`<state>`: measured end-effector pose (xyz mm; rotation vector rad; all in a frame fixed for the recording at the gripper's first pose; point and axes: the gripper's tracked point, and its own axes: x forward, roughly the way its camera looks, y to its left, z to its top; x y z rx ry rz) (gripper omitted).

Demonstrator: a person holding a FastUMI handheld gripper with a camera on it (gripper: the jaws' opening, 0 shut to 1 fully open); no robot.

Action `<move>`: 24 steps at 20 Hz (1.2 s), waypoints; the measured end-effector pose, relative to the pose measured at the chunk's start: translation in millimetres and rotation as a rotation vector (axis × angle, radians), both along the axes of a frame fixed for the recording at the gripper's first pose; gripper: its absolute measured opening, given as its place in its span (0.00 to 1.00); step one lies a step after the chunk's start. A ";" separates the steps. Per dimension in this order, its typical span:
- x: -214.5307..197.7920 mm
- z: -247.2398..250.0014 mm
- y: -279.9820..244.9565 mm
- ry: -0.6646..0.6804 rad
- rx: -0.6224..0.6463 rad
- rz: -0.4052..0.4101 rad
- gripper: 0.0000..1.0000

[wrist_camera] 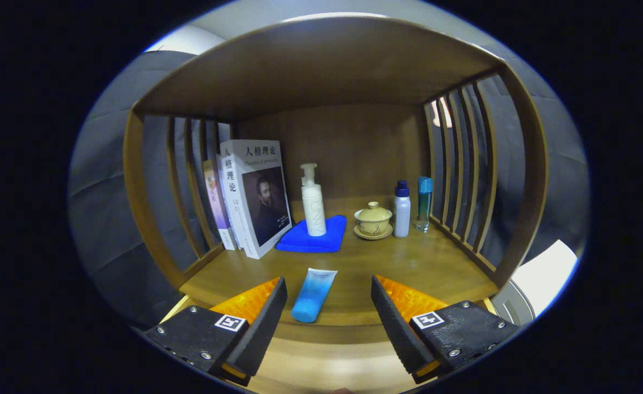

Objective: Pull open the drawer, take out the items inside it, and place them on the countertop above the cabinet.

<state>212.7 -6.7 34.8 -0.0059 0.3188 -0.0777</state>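
So the wooden shelf unit (pixel 321 71) w/ slatted sides takes up most of the view, and its countertop (pixel 409 262) is already pretty crowded toward the back. Biggest stuff first: books (pixel 255 197) leaning upright at about 10 o'clock from the gripper. A folded blue cloth (pixel 313 238) sits at 12 w/ a white pump bottle (pixel 312 202) standing on it. A lidded tea cup on a saucer (pixel 373 221) is at 1 o'clock, and just beside it come a white bottle w/ blue cap (pixel 402 210) and a clear blue-capped bottle (pixel 424 202).

The light blue tube (pixel 313 295) lies flat near the counter's front edge, cap end toward the gripper. It sits just ahead of and between the fingers, not touching either one.

The gripper (pixel 329 306) is spread wide, holding nothing. The tube looks already placed, imo.

What could go wrong:
- The tube is close to the front edge, so a finger catching the cap end on the way out could drag it off.
- It's round, so a nudge prob rolls it sideways.
- Pushing fwd instead could shove it into the cloth and tip the pump bottle, which looks top-heavy.
- Can't see the drawer, so no idea what's left in there.
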 end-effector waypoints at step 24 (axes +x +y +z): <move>-210.8 -36.0 73.9 -0.144 -0.026 0.153 0.94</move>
